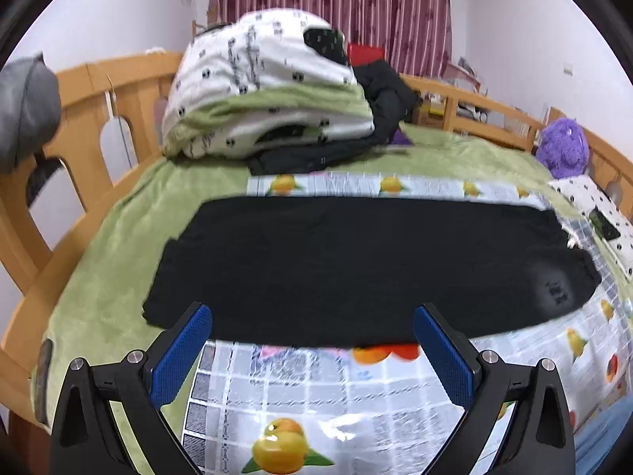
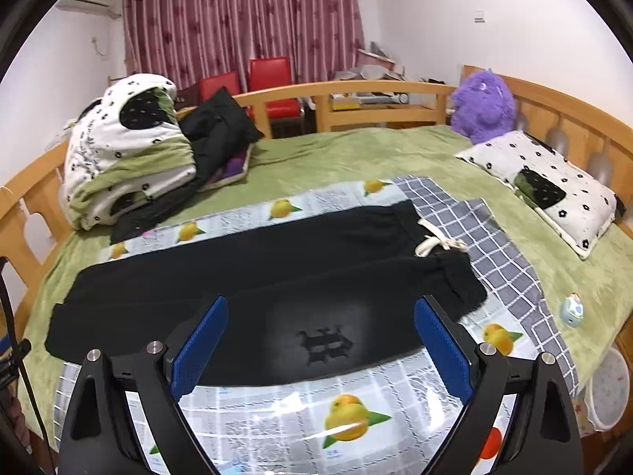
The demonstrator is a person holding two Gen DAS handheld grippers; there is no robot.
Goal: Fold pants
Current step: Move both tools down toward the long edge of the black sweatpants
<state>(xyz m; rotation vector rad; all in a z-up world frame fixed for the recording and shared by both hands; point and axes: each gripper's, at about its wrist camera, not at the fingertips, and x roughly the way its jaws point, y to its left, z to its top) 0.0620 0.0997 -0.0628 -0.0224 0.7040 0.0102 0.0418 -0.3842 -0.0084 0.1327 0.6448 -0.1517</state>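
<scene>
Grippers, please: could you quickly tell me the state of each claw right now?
Left claw: open, holding nothing, at the near edge of the black pants.
Right claw: open, holding nothing, over the pants.

1. The black fabric pants [image 2: 277,277] bore a dark embroidered emblem [image 2: 325,343] near the waistband; its shape showed, but no letters could be made out.
2. The glossy plastic sheet printed with oranges [image 2: 356,403] carried blocks of fine grey print, too small and blurred to read.
3. The white quilt with black flower marks [image 1: 253,63] showed a line of dark lettering, illegible.
</scene>
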